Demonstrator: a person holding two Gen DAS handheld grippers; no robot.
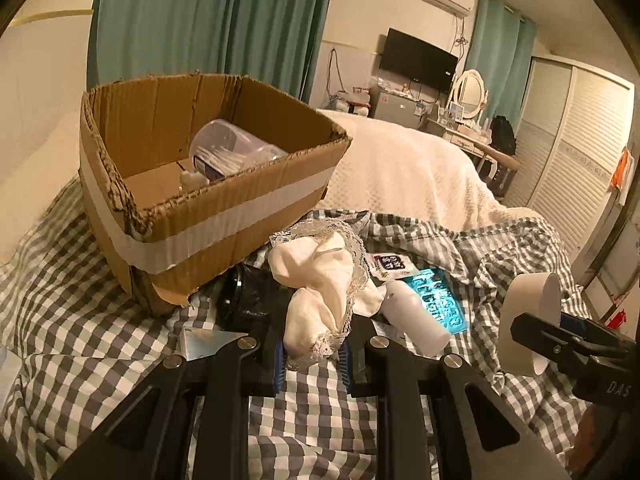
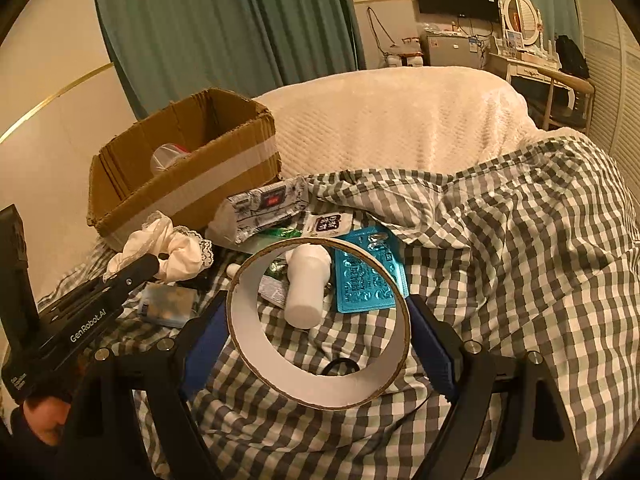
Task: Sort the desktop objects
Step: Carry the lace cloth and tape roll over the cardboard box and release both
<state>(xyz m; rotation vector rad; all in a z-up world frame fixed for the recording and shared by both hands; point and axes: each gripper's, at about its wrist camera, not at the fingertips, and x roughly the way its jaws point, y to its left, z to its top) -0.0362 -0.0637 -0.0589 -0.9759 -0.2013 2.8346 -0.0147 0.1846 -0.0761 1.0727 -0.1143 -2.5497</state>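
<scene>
Between left tool [image 1: 312,354] pads, scrunchie [image 1: 320,296].

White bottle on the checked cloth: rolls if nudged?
Probably. The white bottle lies on its side, round-bodied, so a sideways push would likely roll it. The rumpled checked cloth may stop it soon. It looks like light plastic, so it would likely shift easily.

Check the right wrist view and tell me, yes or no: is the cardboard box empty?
No. A clear plastic cup lies inside the brown cardboard box with the white tape band, visible over its front wall.
</scene>
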